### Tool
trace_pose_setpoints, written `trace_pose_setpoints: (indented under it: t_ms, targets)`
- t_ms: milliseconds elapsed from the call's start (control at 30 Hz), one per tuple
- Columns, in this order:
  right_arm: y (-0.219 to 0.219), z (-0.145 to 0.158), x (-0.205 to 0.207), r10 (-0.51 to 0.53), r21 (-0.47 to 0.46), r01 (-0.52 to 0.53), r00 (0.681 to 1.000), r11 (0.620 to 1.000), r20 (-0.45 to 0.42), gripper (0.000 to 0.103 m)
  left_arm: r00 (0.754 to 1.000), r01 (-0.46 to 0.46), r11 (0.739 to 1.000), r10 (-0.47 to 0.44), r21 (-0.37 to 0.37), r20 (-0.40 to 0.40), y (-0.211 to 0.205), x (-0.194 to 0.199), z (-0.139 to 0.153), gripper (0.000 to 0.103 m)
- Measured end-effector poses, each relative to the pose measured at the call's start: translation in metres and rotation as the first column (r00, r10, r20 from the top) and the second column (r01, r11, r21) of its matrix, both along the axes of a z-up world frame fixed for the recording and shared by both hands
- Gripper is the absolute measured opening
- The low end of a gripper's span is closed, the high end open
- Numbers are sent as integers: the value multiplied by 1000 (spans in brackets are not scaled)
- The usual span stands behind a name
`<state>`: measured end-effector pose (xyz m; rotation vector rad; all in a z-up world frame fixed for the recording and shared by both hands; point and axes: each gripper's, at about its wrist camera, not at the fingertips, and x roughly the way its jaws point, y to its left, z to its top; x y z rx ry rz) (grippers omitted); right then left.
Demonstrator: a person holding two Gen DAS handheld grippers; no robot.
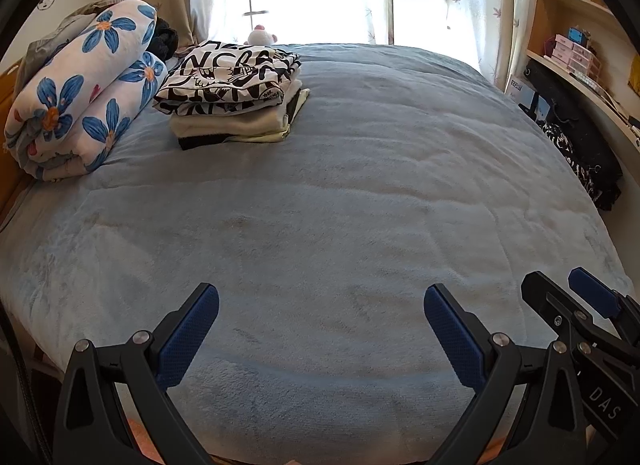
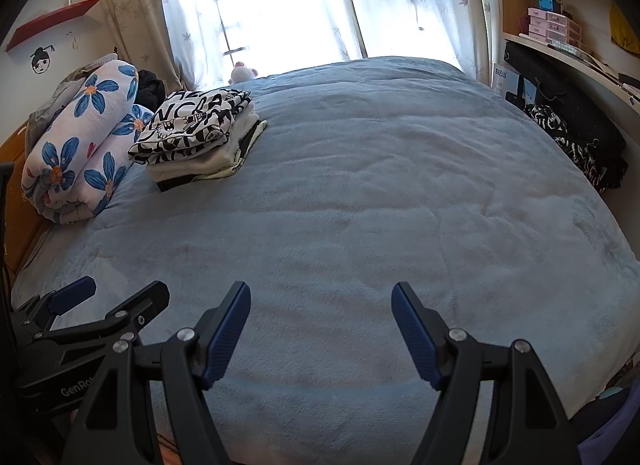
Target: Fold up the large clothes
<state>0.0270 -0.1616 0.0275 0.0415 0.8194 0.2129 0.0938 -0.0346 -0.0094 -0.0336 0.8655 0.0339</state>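
A stack of folded clothes point(image 1: 236, 105) rests on the far left of the blue bed cover point(image 1: 340, 205), topped by a black-and-white printed garment point(image 2: 192, 125). My left gripper point(image 1: 320, 301) hovers open over the near edge of the bed with nothing between its blue pads. Beside it on the right, my right gripper point(image 2: 320, 297) also stands open and holds nothing. In the left wrist view the right gripper point(image 1: 560, 293) shows at the lower right; in the right wrist view the left gripper point(image 2: 116, 297) shows at the lower left. A dark patterned garment point(image 2: 576, 145) hangs off the bed's right side.
A rolled blanket with blue flowers point(image 1: 84, 93) lies along the left edge by the wooden headboard. A small plush toy point(image 1: 261, 35) sits at the far end under the curtained window. Shelves and a desk point(image 1: 580, 77) with boxes line the right wall.
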Motion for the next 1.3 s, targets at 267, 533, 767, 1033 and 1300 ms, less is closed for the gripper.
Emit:
trace_pose_setpoints:
  t_ms: [267,533,767,1033,1300]
  targets:
    - [0,1,0,1,0,-1,1000,1000,1,73,1000,-2,1000,2,-1,-5,4,1,-2,101]
    - [2,-4,0,2,0,-2,1000,1000,2,73,1000,-1,1000,1,-2,-6,5,1,-3,101]
    - [3,-5,0,2,1,-2,1000,1000,0,73,1000,-1,1000,1,-1,-8,5,1,-3,101]
    - [5,-6,0,3,2,-3,1000,1000,-1,73,1000,-3,1000,3,-2,-8,5,1,-3,101]
    - [6,-7,-1,3,3,-3,1000,1000,-3,73,1000,-3,1000,3,-1,-10,5,0,-3,101]
